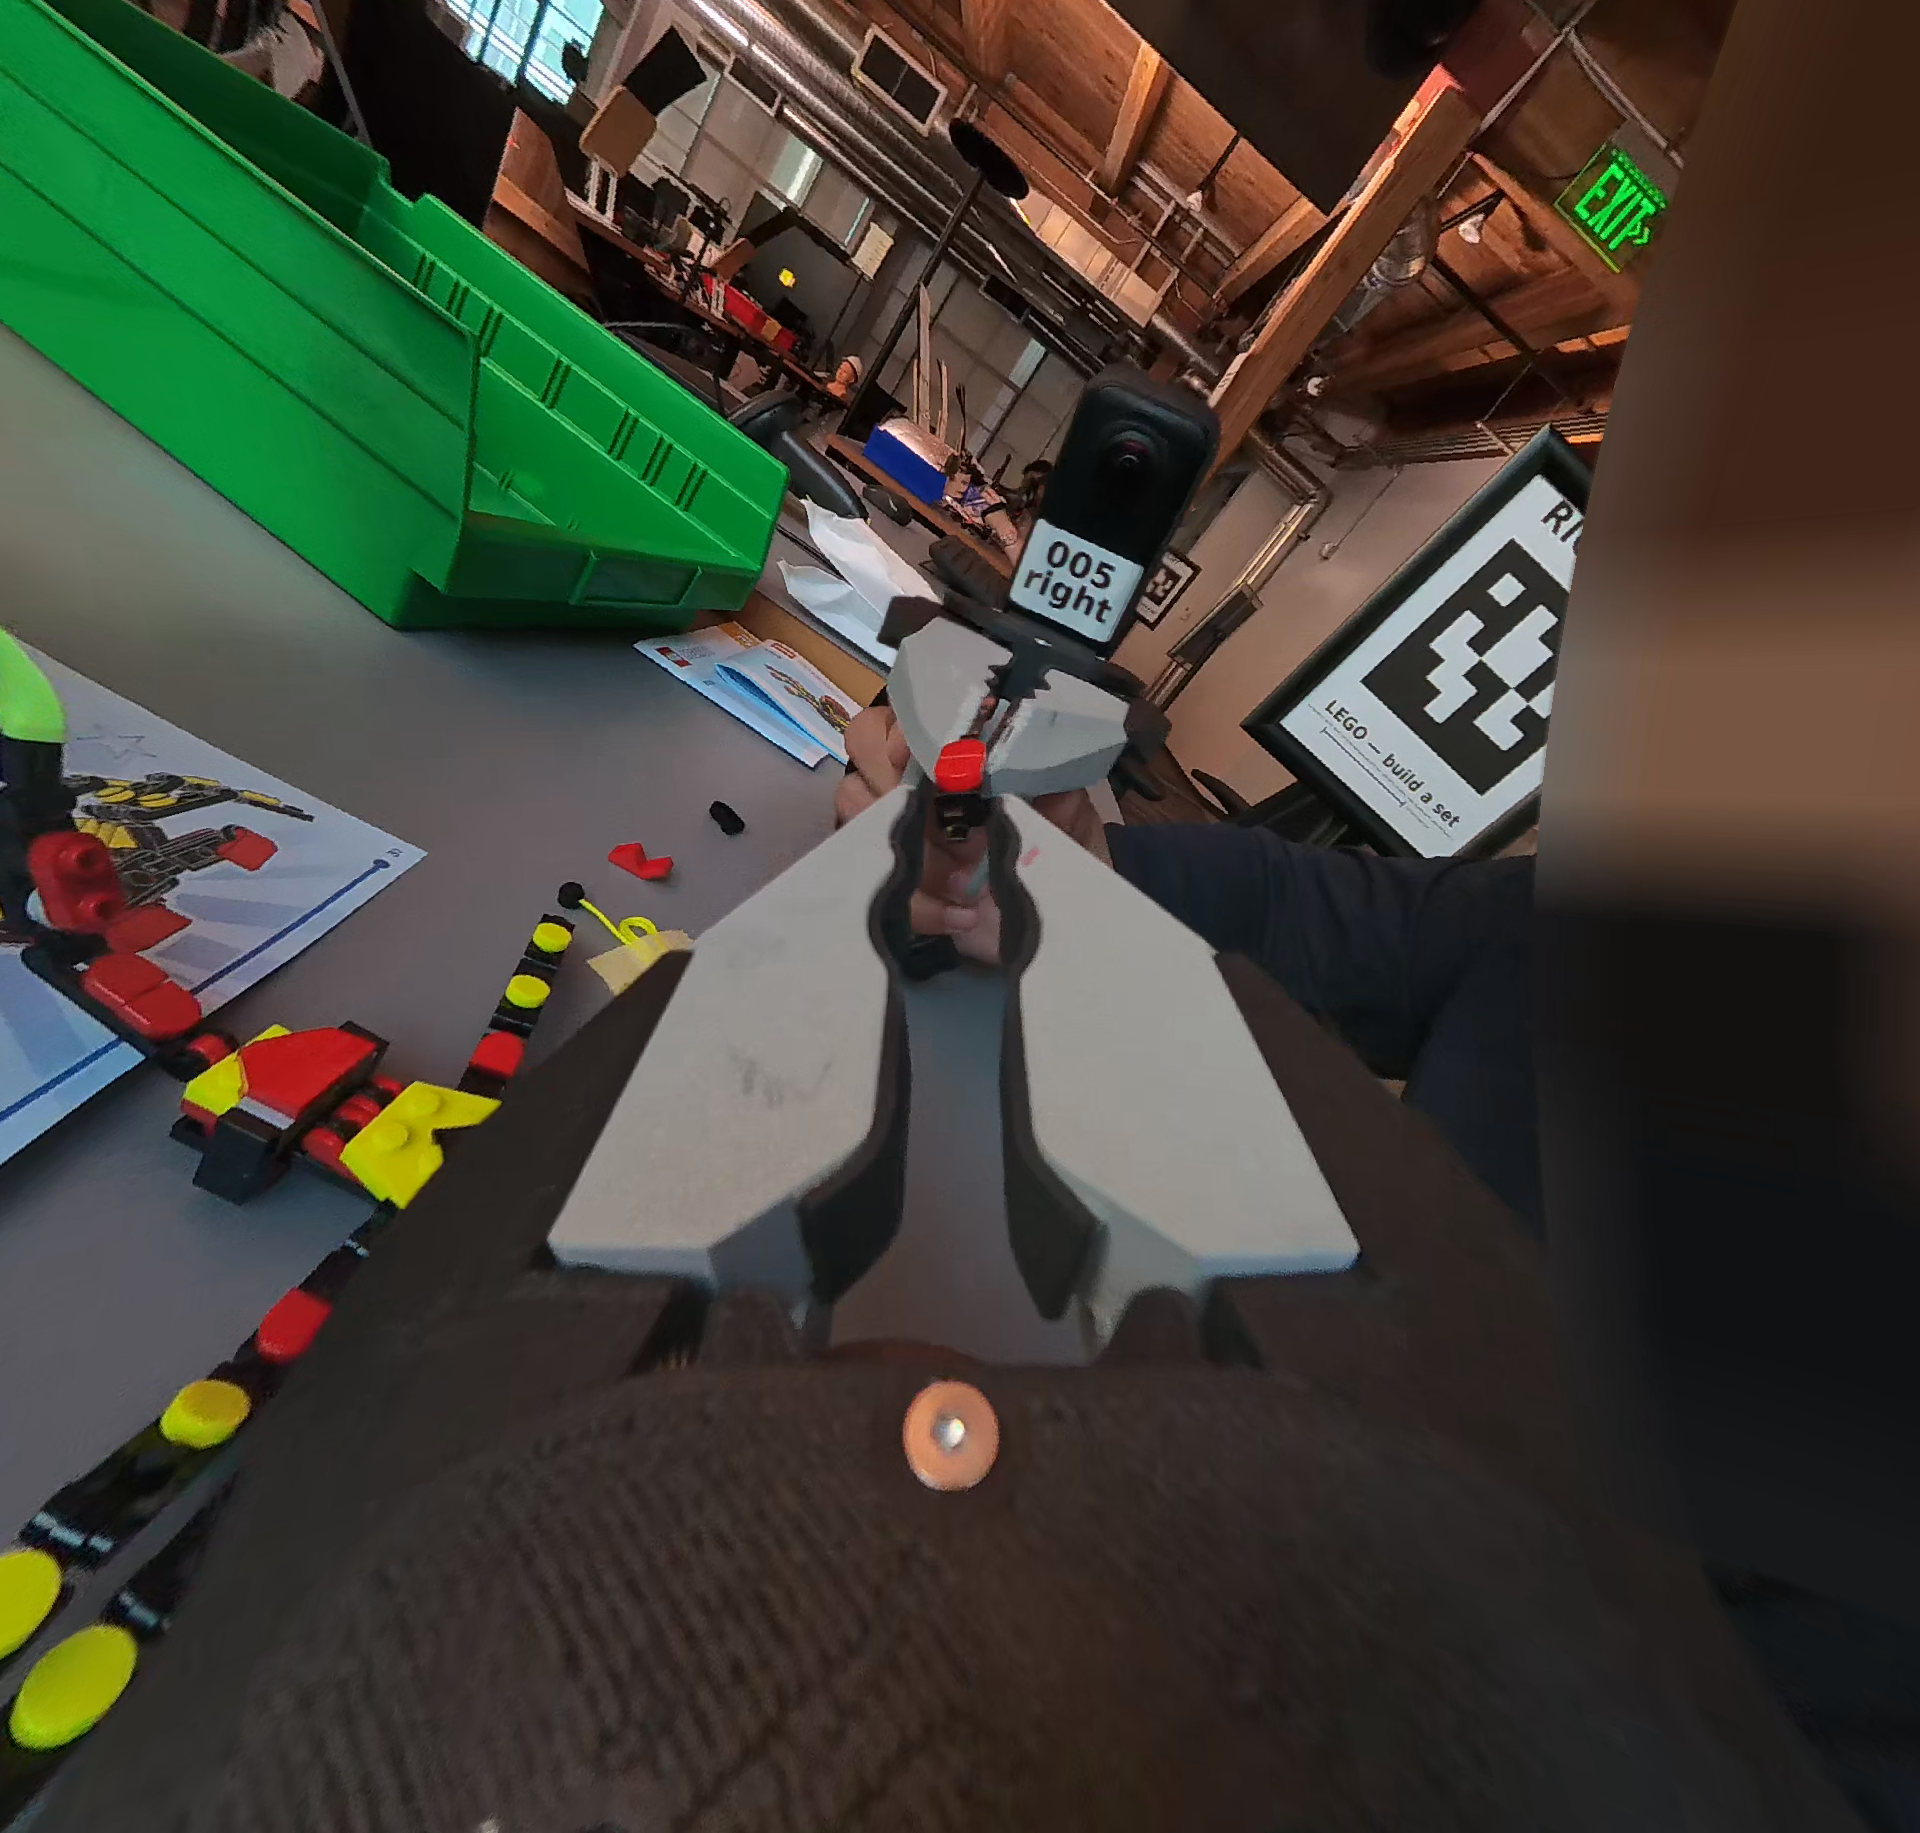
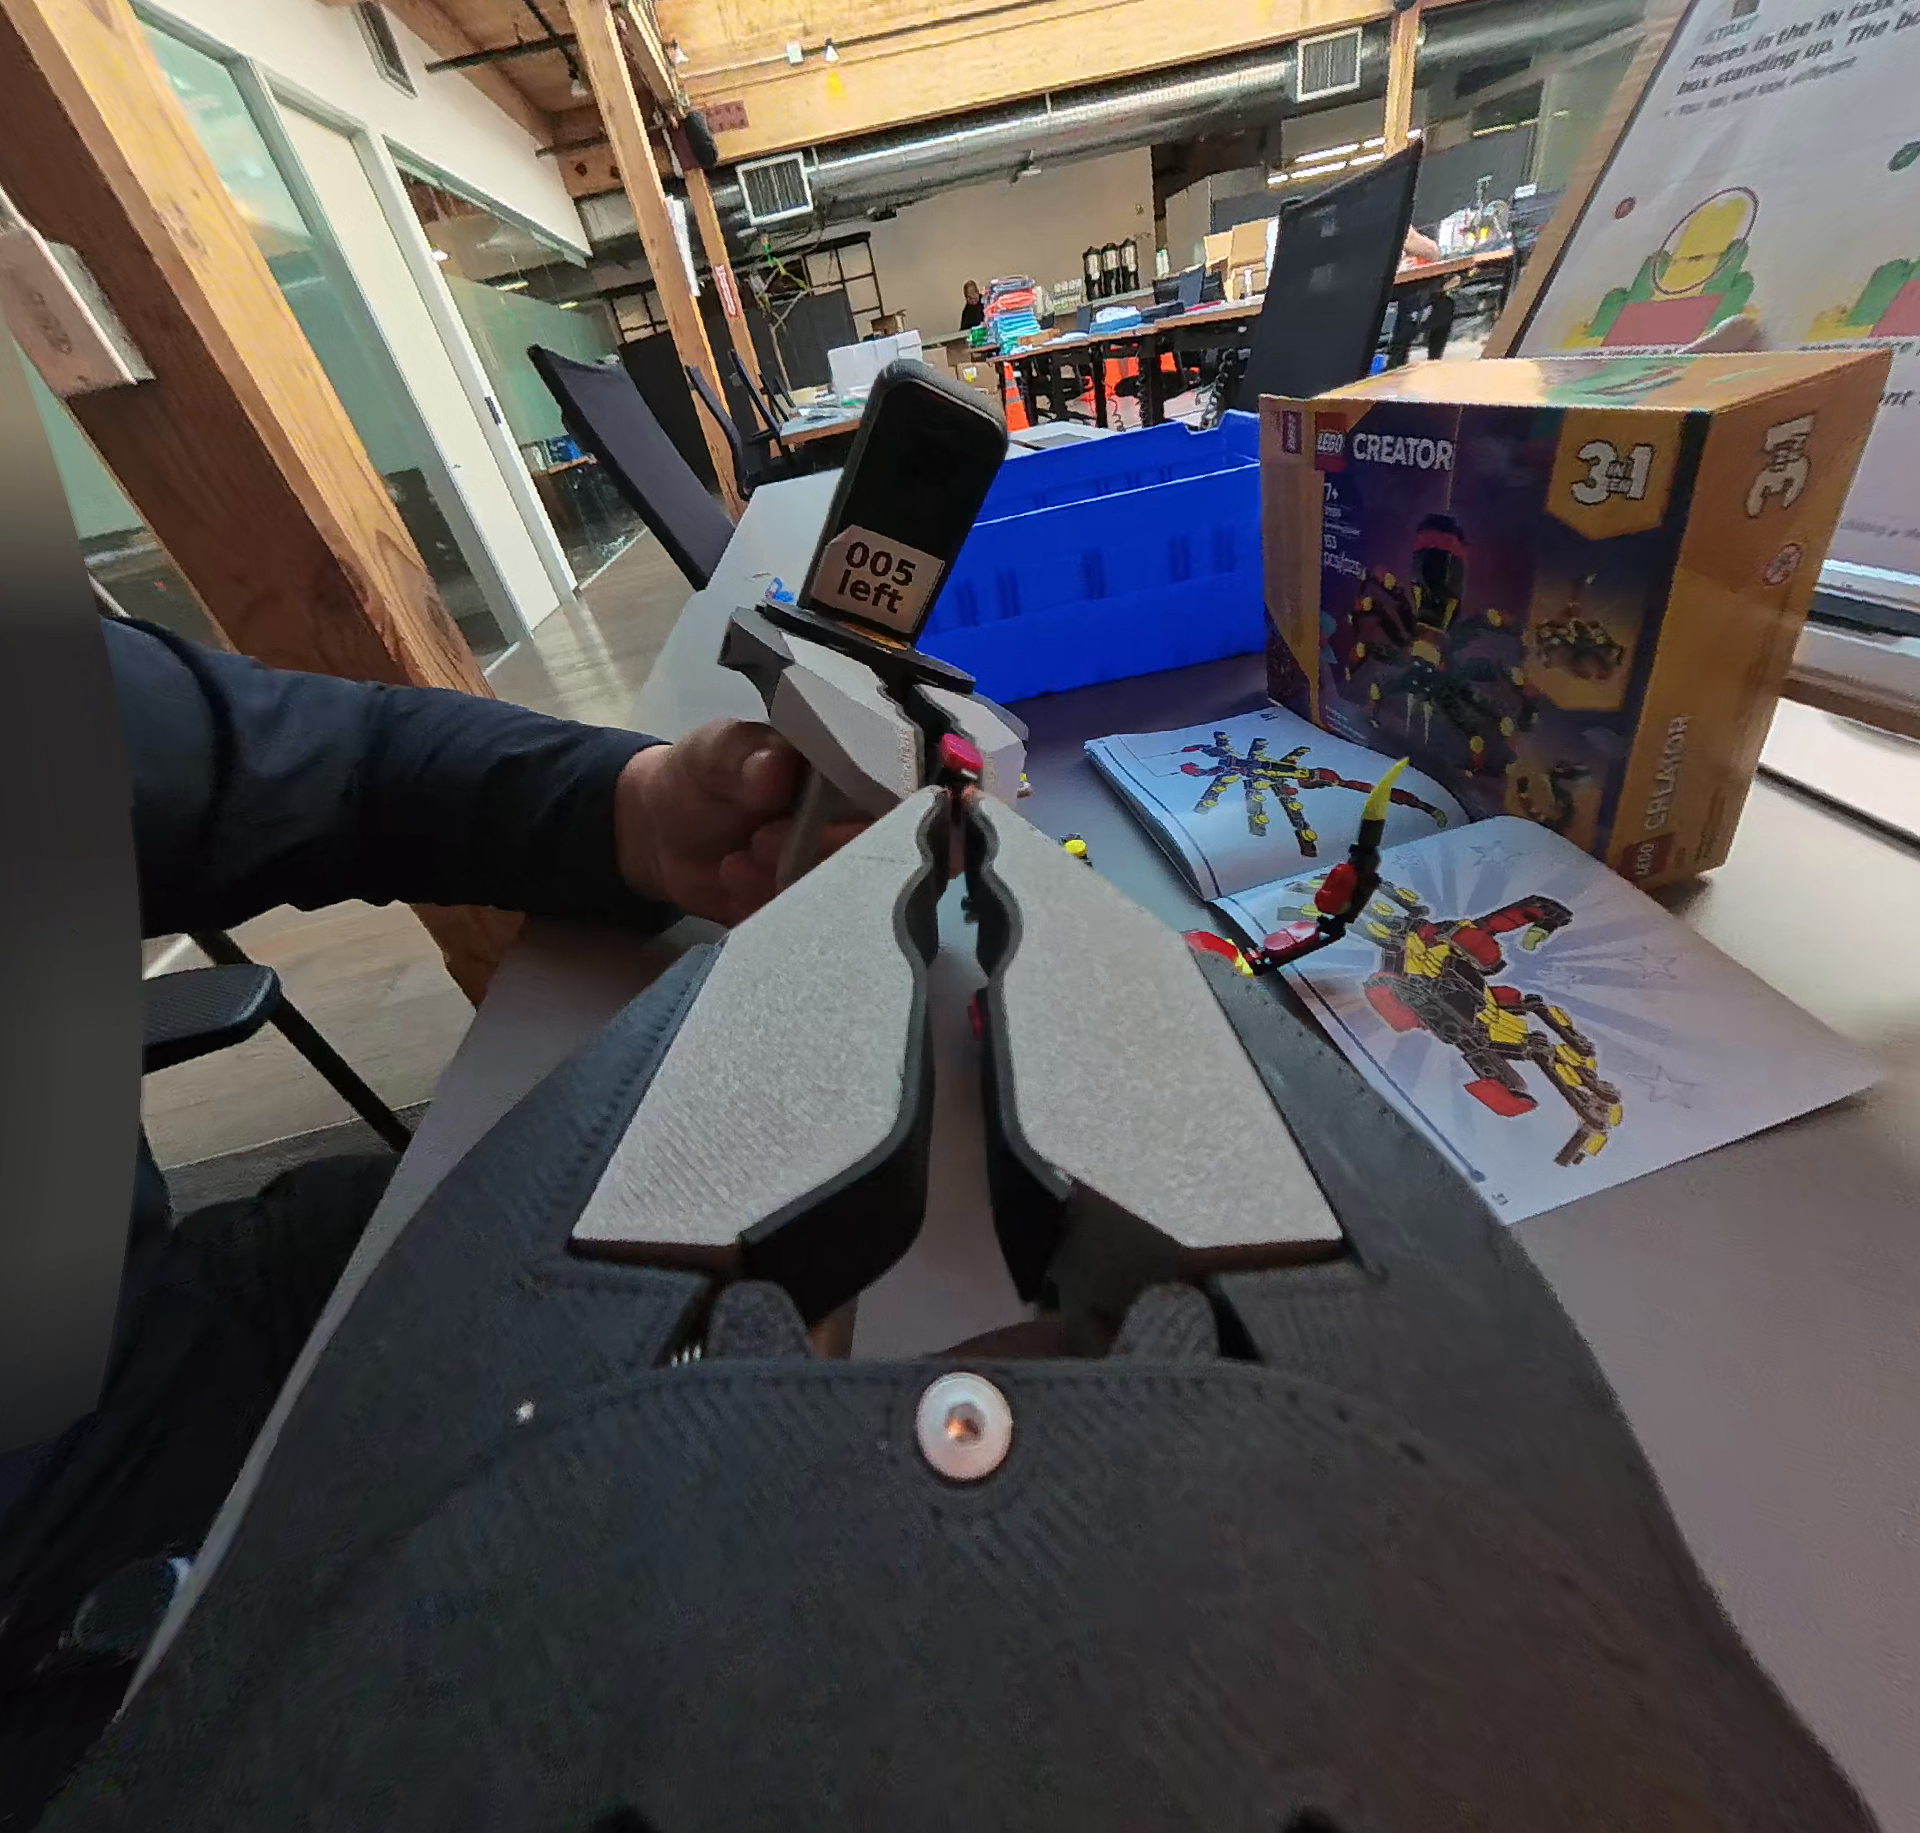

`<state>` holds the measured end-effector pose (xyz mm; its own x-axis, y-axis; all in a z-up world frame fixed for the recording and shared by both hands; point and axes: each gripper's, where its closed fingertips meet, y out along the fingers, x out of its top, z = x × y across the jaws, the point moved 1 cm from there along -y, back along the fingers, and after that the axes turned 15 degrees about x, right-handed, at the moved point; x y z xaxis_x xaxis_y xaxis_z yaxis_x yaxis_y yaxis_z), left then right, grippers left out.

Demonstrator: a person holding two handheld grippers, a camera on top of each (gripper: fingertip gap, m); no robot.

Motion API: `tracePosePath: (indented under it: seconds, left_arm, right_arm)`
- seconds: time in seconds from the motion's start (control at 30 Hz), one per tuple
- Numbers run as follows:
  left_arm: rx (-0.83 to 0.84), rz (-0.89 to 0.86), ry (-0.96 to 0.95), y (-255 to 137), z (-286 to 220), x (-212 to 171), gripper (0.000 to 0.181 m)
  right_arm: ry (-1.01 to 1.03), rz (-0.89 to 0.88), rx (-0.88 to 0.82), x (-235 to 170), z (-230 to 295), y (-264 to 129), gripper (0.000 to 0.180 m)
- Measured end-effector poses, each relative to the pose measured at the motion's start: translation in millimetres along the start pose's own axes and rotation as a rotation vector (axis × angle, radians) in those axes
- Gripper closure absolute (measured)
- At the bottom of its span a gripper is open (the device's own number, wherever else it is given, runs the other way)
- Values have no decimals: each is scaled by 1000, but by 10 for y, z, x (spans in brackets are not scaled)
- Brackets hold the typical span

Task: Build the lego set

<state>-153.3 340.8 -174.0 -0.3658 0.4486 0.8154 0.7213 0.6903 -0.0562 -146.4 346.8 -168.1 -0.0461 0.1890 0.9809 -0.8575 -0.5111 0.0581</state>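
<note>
Two grippers meet tip to tip above the grey table, sharing one small red and black lego piece. At far left in the left wrist view lie the open instruction sheet and the green bin; nearer sits a red and yellow sub-assembly, then loose red bits. To join the parts well, I judge both tools should line up on one axis and press straight, without twisting, so the studs seat squarely. The left gripper has its jaws drawn narrow, apparently pinching the black lower end of the piece. Opposite it, the right gripper is likewise nearly closed, seemingly on the same assembly near its red cap. Further right stand the blue bin, booklets and the set's box
</note>
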Motion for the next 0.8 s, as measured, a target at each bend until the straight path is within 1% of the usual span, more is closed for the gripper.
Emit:
tracePosePath:
  seconds: [0.1, 0.2, 0.33, 0.43, 0.57, 0.7, 0.8]
  left_arm:
    - [-14, -7, -8, -4, -18, 5, 176]
    - [-23, -3, -24, -5, -24, 6, 172]
    - [-32, -5, -38, -8, -27, 13, 171]
    - [-29, -11, -36, -12, -23, 16, 176]
    - [-18, -25, -2, -18, -32, 18, 176]
    - [-60, -28, -67, -15, -52, 26, 176]
    - [-69, -27, -101, -12, -38, 38, 176]
  right_arm:
    - [-21, 10, -5, -4, 2, 2, 180]
    - [-28, 15, -9, -13, -8, -4, 180]
    - [-39, 21, -7, -17, -3, -8, 180]
    - [-43, 18, 1, -9, 14, 2, 180]
    - [-65, 26, -1, 0, 28, 9, 180]
    - [-85, 37, -8, 14, 39, 1, 180]
    - [-53, 22, -5, 13, 25, -2, 180]
